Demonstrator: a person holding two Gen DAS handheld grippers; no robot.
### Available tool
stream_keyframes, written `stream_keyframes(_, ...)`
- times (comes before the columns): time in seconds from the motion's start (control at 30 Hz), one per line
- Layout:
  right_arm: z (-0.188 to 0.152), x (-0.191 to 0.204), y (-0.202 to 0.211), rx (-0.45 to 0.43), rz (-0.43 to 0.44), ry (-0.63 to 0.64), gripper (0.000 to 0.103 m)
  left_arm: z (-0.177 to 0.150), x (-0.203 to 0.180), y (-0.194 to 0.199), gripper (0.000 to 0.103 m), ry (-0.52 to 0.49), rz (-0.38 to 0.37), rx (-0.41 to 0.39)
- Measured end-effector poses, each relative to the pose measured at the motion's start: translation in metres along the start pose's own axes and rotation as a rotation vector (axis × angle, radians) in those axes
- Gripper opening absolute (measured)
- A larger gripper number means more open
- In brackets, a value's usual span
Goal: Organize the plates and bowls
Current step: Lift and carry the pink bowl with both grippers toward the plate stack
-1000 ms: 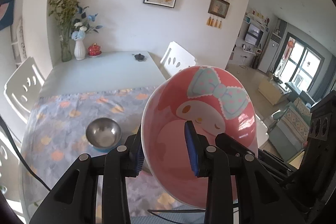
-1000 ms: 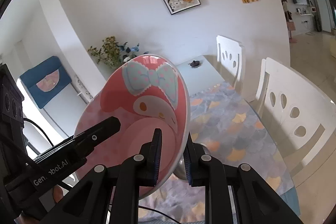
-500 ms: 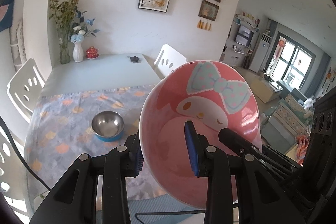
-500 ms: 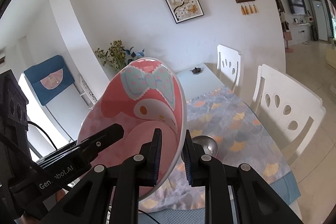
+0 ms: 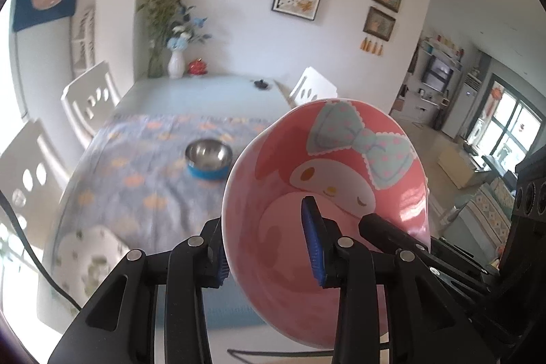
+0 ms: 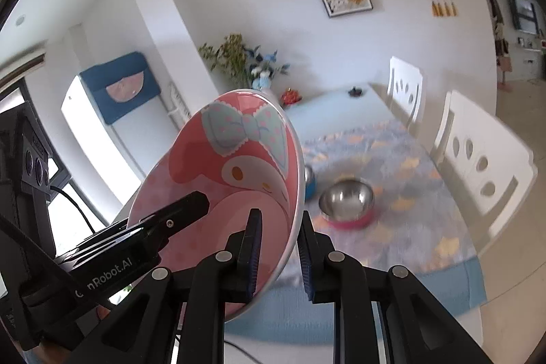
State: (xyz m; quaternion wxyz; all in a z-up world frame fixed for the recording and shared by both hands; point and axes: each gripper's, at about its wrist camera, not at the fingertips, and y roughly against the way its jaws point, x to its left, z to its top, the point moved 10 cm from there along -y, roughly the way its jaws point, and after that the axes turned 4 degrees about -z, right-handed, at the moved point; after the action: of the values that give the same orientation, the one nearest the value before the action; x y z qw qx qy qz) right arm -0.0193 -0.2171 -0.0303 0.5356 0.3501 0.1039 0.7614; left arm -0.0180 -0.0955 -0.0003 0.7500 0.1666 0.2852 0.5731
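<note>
One pink bowl (image 5: 327, 193) is held tilted above the counter (image 5: 204, 84), its rim clamped between the narrowed fingers of both the left gripper (image 5: 269, 248) and the right gripper (image 6: 278, 248), while two steel bowls (image 6: 346, 198) are seen on the cloth.

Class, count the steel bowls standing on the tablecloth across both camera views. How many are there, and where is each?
2. The pink-based steel bowl stands mid-cloth; the blue-based steel bowl sits left of it, half hidden behind the pink bowl in the right view. Others may be hidden.

Bowls (image 6: 346, 198) on tablecloth (image 6: 402, 203) (chairs (image 6: 477, 156) beside)
</note>
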Motion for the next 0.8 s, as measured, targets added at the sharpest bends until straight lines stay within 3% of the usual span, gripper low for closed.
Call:
stream_keyframes(0.33, -0.086, -0.005, -0.006, 0.185, 0.076, 0.047, 0.021, -0.089, 0.017, 0.011, 0.032, 0.101, 0.115, 0.089)
stream_keyframes(0.5, -0.119, -0.015, -0.036, 0.236, 0.085, 0.028, 0.021, -0.116, 0.032, -0.010, 0.032, 0.131, 0.144, 0.128)
stream_keyframes(0.8, -0.150, -0.035, -0.099, 0.332, 0.033, 0.063, 0.021, -0.158, 0.061, -0.068, 0.032, 0.203, 0.159, 0.277)
